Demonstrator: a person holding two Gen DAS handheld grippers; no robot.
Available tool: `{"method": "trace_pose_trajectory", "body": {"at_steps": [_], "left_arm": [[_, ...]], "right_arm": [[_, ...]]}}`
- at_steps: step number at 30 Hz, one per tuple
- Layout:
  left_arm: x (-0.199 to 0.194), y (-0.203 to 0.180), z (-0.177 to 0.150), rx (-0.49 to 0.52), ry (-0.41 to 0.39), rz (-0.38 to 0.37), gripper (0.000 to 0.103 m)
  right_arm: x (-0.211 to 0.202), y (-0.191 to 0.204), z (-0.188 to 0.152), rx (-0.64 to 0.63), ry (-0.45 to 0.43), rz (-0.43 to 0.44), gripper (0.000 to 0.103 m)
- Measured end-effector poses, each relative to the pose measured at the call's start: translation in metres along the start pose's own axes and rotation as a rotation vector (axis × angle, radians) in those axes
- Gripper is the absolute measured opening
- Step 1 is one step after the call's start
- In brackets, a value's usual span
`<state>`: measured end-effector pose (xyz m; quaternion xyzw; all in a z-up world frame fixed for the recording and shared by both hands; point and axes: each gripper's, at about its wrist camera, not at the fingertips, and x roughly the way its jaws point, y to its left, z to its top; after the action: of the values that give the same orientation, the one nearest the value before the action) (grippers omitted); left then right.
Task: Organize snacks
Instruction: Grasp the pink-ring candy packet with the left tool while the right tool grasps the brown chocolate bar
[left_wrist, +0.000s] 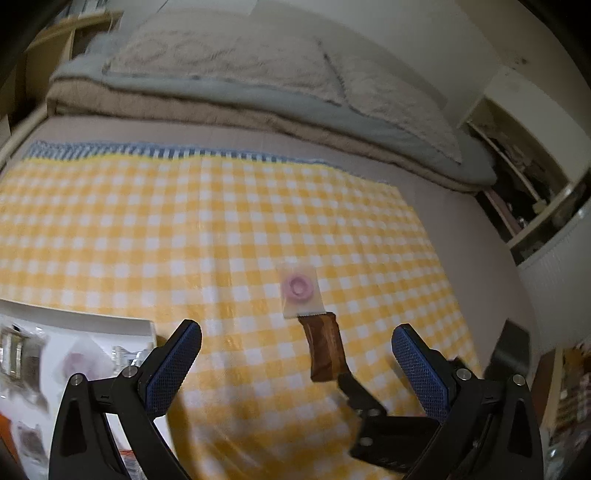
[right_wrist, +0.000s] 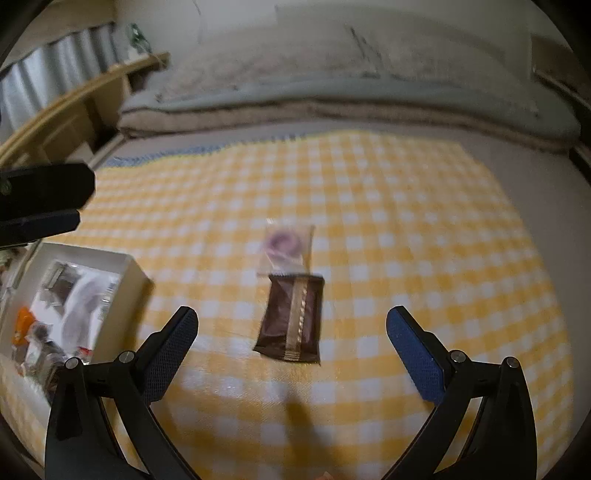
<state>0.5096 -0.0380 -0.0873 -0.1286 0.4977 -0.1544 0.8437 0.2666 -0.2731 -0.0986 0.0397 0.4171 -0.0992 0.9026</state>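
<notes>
1. On bed, over yellow-check cloth (right_wrist: 369, 221): two snacks left out, lying end to end, touching or just overlapping.
2. Brown wrapper bar (right_wrist: 291, 321) nearer; clear packet w/ pink ring sweet (right_wrist: 284, 243) just beyond. Both flat on cloth, near centre.
3. White box (right_wrist: 129, 273) to left, already holding assorted wrapped snacks; likely the destination.
4. Right gripper (right_wrist: 291, 332) above brown bar, jaws spread wide, bar between them, no contact seen. Tip of right gripper also visible in left view, close to bar's near end.
5. Left gripper (left_wrist: 295, 354) beside box, jaws spread, nothing held.
6. Handling, judged: bar light, foil-type wrap prob. slick, contents semi-stiff, could snap if squeezed hard. Best hold across short width at mid-body, not crimped ends.
7. Clear packet: v. light, floppy film, slippery; pinch at sealed edge or across the ring.
8. Risk: soft bedding gives under pressure; lifting bar may drag packet along. Frames blurred, finer detail not readable.
</notes>
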Motion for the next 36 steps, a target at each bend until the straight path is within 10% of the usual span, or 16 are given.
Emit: {"method": "trace_pose_trajectory", "body": {"at_steps": [16, 34, 36], "left_arm": [[0.139, -0.012, 0.038, -0.057, 0.154, 0.002, 0.102], [0.242, -0.049, 0.027, -0.048, 0.174, 0.153, 0.077], [0.243, -0.053, 0.025, -0.029, 0.153, 0.175, 0.061]], "right_arm": [[0.063, -0.009, -0.028, -0.037, 0.104, 0.033, 0.04], [0.03, -0.07, -0.053, 0.026, 0.126, 0.0, 0.038], [0.027, -0.077, -0.054, 0.04, 0.126, -0.012, 0.038]]}}
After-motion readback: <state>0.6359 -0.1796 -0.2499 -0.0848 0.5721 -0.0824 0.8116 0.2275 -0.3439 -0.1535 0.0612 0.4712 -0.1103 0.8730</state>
